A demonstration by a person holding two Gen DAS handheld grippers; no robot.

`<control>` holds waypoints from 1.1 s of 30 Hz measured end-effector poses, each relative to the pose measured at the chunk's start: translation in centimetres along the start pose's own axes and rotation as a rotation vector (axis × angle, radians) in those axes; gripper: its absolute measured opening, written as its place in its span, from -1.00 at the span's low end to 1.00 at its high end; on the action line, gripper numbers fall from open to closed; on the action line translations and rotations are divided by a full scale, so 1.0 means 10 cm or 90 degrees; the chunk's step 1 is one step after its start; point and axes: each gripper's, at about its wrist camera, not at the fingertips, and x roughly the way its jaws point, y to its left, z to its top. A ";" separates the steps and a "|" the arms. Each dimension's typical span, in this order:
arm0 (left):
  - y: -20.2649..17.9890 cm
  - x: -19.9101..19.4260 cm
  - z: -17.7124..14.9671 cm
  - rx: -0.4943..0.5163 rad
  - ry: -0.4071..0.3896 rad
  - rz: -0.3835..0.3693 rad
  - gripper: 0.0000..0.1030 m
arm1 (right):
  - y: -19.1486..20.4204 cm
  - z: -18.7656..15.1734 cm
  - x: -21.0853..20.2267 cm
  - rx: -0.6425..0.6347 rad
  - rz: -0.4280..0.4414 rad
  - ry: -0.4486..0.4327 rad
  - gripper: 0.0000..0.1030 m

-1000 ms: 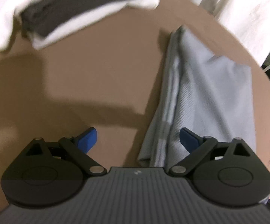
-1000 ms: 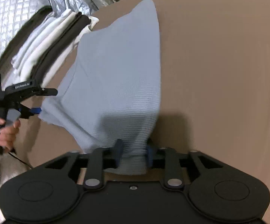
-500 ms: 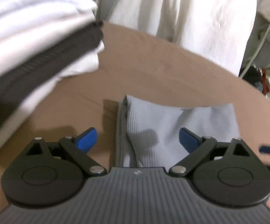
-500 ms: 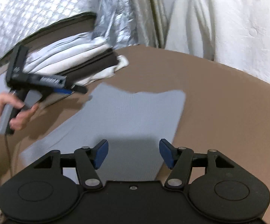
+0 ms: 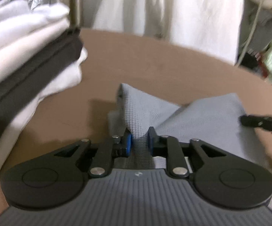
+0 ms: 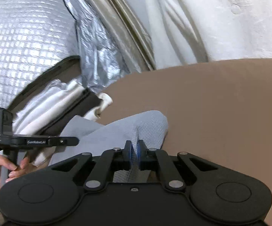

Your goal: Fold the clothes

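Brown bench [image 6: 220, 98] with a grey waffle-knit cloth [image 5: 202, 116], pinched at separate folds by the left tool [image 5: 139, 144] and right tool [image 6: 134, 149], beside stacked folded clothes [image 5: 23, 56].

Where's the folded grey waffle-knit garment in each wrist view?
Left wrist: the folded grey waffle-knit garment lies centre to right on the brown table, a ridge pinched in the left claw.
Right wrist: lower centre, a fold pinched in the right claw.
Shared landmark: the white and dark stack of folded clothes, at left in both.
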 end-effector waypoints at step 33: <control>-0.26 -0.62 -0.13 0.008 0.044 0.035 0.49 | 0.39 0.10 -0.78 -0.008 -0.063 0.033 0.21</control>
